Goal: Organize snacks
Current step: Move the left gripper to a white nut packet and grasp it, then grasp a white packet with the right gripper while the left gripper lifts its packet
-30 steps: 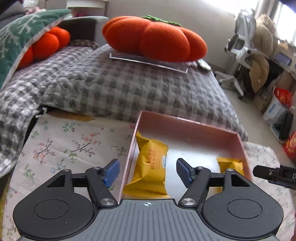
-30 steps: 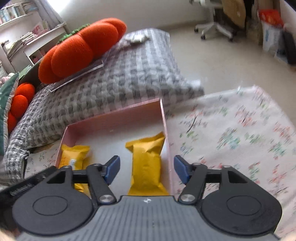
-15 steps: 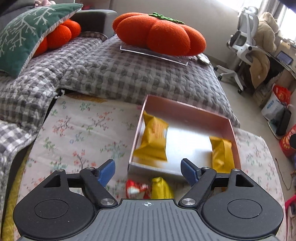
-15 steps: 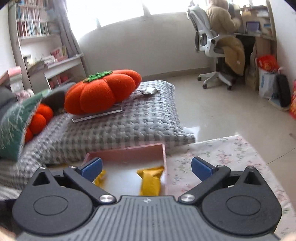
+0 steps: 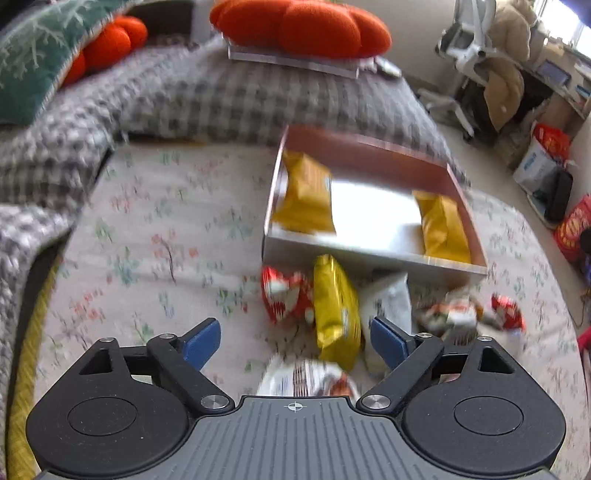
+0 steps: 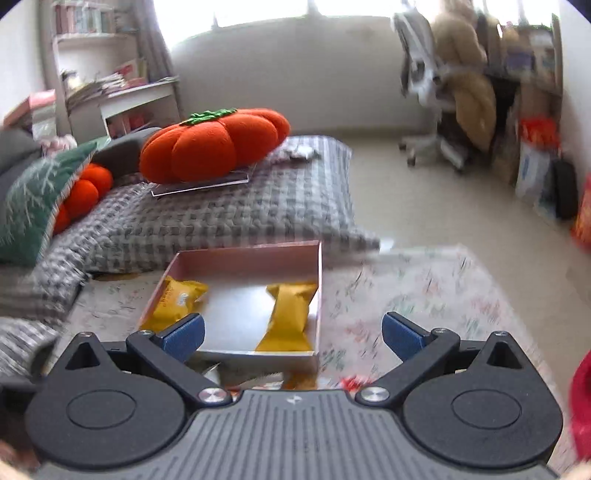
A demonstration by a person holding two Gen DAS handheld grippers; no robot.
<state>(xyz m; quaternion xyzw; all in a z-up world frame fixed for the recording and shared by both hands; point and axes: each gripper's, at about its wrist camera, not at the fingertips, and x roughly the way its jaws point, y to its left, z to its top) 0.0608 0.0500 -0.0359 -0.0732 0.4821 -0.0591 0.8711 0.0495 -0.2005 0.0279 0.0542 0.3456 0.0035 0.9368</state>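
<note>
Both the left gripper [image 5: 294, 341] and right gripper [image 6: 293, 336] hang with fingers spread wide, holding nothing. Just beyond the left one, loose snacks — a yellow packet [image 5: 335, 310] beside a red packet [image 5: 286, 295] — lie on the flowered cloth [image 5: 155, 236]. Farther back sits the pink box [image 5: 369, 157], with two yellow packets [image 6: 290, 314] inside at opposite sides.

Daylight pours through a bright window [image 6: 236, 11] along the far wall, above a pale curved ledge [image 6: 295, 66]. At the far left stands a white bookshelf [image 6: 92, 55] stacked with books and papers. A beige smooth floor [image 6: 443, 206] runs to the right — there a white swivel office chair [image 6: 432, 96] draped with tan coats sits beside a cluttered desk [image 6: 532, 66]. Nearer, a grey checked quilted sofa cover [image 6: 229, 210] spreads left.
</note>
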